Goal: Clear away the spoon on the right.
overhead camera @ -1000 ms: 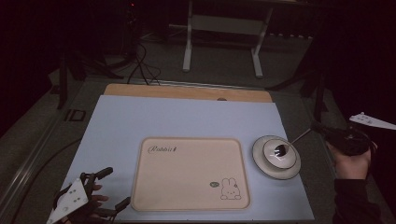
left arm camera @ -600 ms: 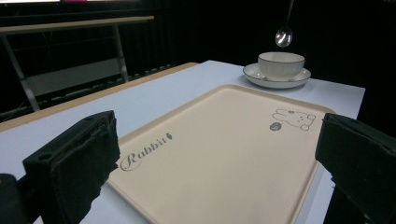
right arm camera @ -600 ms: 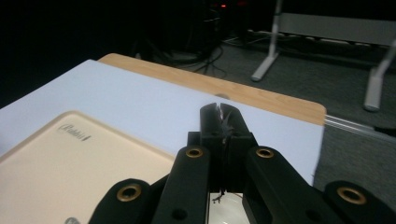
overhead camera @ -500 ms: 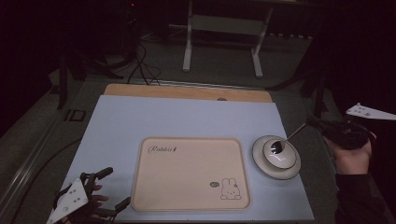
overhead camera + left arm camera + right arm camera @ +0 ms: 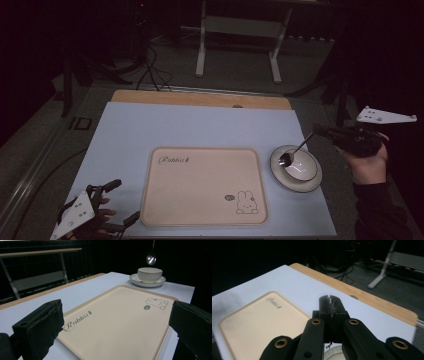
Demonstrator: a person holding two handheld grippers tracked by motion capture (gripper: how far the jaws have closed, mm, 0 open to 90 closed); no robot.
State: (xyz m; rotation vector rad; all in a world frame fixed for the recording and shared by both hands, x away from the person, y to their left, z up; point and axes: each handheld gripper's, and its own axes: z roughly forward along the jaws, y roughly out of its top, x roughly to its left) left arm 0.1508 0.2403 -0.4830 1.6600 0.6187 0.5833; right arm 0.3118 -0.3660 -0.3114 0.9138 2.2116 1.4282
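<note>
Above the bowl (image 5: 296, 163), the right tongs (image 5: 320, 130) pinch a spoon (image 5: 295, 150), its handle hidden between them; the left tongs (image 5: 118, 202), partly cut off, gape empty.

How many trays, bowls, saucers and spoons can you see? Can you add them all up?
Tray: 1
Bowl: 1
Saucer: 1
Spoon: 1, gripped in the right gripper
Total: 4
</note>
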